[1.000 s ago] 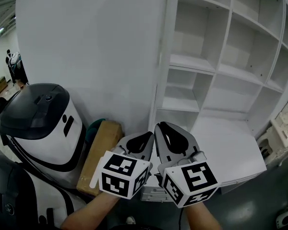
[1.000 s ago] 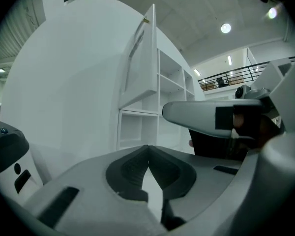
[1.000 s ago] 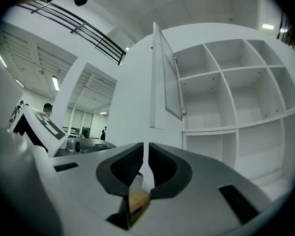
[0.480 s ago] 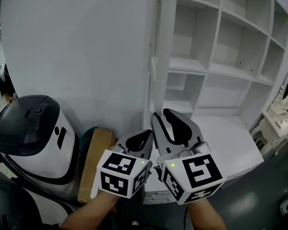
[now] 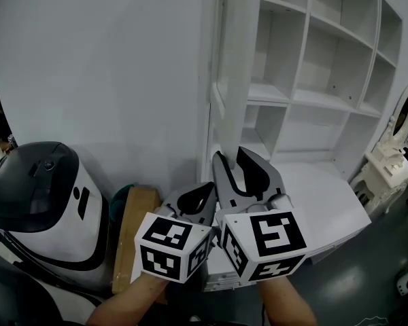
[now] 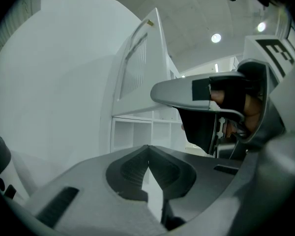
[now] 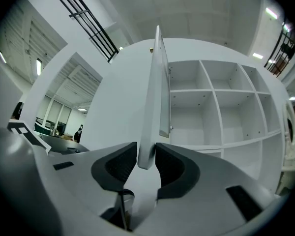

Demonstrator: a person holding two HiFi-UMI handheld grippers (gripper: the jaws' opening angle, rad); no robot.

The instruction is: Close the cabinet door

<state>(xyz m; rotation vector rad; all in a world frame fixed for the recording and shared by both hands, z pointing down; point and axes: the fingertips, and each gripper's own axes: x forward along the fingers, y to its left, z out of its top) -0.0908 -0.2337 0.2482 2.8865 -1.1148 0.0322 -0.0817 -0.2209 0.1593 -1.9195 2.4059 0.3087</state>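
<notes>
While the right gripper (image 7: 146, 159) is clamped on the cabinet door (image 5: 239, 60), its two dark pads sit one on each side of the door's lower free edge (its own view shows the thin white panel pinched between them). Door stands open, turned edge-on to the head cam, sticking out from the front of the cabinet (image 5: 340, 107).

Inside the cabinet, white shelves (image 7: 211, 112) split it into square compartments; nothing shows in the ones in view.

The left gripper (image 6: 148, 151) has its jaws together, tips meeting, nothing between them. It's just beside the right one, on its left & a bit lower, not touching the door as far as the head view shows. Both marker cubes face the cam, nearly side by side.

Left of the door is a big plain white wall (image 5: 109, 80). At its foot stands a white machine w/ a dark domed lid (image 5: 37, 182), and a brown cardboard box (image 5: 130, 229) lies on edge btwn that machine and the grippers.

Far back in the right gripper view, a person (image 7: 80, 132) stands in an adjoining hall, small & indistinct.
</notes>
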